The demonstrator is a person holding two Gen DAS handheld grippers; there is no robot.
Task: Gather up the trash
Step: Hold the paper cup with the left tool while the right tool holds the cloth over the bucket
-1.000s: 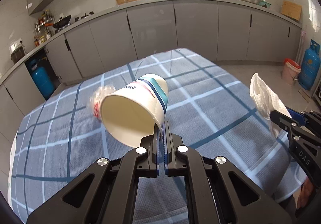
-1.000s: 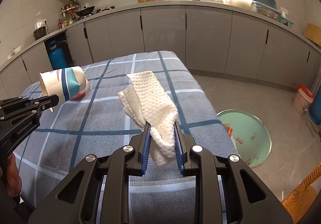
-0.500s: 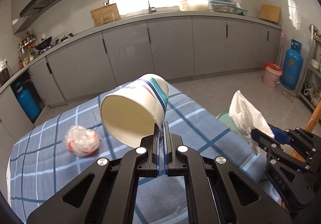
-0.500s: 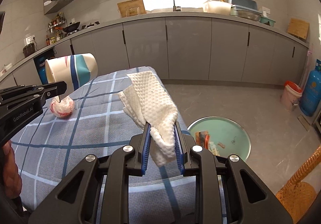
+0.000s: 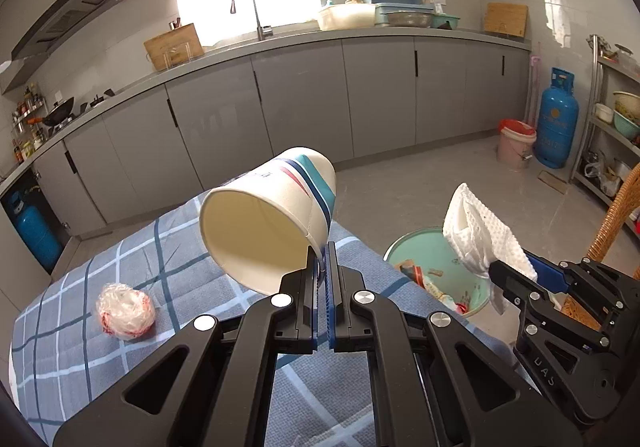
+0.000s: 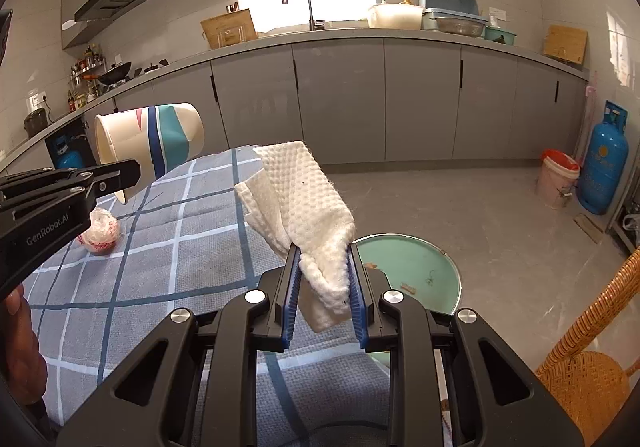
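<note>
Holding a cup (image 5: 267, 215) by its rim, left gripper (image 5: 322, 267) nearly closed; cup tilted, mouth toward camera, raised over the table (image 5: 168, 259) edge. Right gripper (image 6: 322, 271), jaws part-closed on a towel (image 6: 304, 203), beyond the table corner. Bin (image 6: 432, 267): on floor just past the table, open floor around it, near rim hidden by gripper and table; contents hard to make out. Wrapper ball (image 5: 125, 311): on table, well apart from the bin.

Both black grippers, left gripper (image 5: 322, 267) and right gripper (image 6: 324, 267), have blue ribbed jaws and silver screws.
</note>
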